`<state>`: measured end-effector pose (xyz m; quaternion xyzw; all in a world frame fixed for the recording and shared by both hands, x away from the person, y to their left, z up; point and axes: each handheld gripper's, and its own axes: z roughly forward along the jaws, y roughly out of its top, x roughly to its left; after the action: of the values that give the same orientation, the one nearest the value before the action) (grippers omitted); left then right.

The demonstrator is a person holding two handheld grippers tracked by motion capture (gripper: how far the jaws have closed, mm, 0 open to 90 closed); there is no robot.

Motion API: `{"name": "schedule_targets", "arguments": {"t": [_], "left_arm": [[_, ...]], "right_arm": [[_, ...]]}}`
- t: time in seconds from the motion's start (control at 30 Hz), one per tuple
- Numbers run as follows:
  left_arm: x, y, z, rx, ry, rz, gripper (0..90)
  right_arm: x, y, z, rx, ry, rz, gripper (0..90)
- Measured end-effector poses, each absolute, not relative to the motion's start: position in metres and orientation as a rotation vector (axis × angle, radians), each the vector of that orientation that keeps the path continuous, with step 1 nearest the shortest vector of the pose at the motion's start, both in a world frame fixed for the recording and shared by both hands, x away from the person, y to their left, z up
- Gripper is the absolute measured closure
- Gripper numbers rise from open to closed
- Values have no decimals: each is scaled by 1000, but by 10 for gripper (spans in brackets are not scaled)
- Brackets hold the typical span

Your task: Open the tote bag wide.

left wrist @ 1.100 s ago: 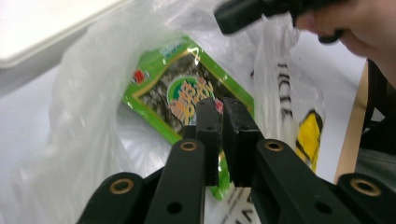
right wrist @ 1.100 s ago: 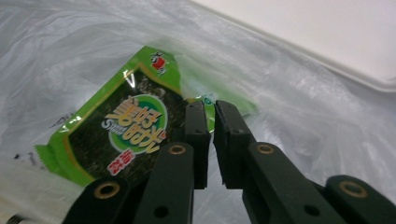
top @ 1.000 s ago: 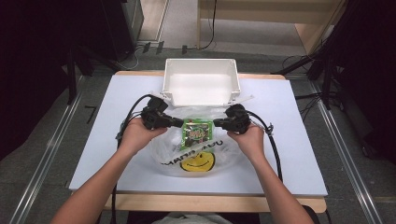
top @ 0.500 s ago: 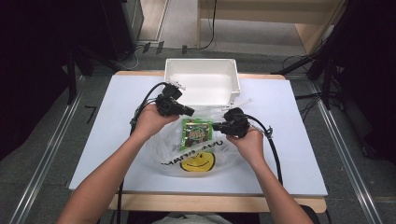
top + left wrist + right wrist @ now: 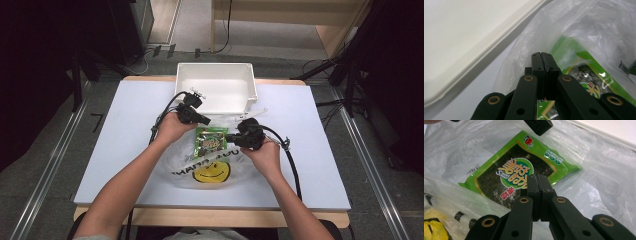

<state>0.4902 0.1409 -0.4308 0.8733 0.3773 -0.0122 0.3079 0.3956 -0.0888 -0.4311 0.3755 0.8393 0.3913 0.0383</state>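
i have the left gripper (image 5: pixel 205 120) pinched tight with nothing clearly caught, at the bag's (image 5: pixel 175 162) edge by the white tray (image 5: pixel 216 80). my right gripper (image 5: pixel 229 136) is pressed together too, maybe nipping plastic, i can't tell. the green packet (image 5: pixel 211 141) lies inside the bag between them.

Both tongs are black: the left tongs (image 5: pixel 209 121) and the right tongs (image 5: pixel 228 137). Each has flat black arms with round brass rings. A thick black cable (image 5: pixel 292 165) trails behind. The person's arms are bare.
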Motion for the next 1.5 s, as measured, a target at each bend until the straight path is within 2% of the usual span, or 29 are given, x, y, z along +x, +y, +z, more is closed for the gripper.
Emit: {"name": "schedule_targets", "arguments": {"t": [0.63, 1.13, 1.5], "left_arm": [[494, 147, -453, 2281, 1079, 6, 900], [490, 153, -450, 2333, 1093, 91, 900], [490, 158, -448, 2343, 1130, 135, 900]], "right_arm": [[365, -101, -450, 1193, 2608, 1134, 900], [330, -115, -470, 1214, 2638, 1093, 900], [309, -129, -471, 1208, 2620, 1084, 900]]}}
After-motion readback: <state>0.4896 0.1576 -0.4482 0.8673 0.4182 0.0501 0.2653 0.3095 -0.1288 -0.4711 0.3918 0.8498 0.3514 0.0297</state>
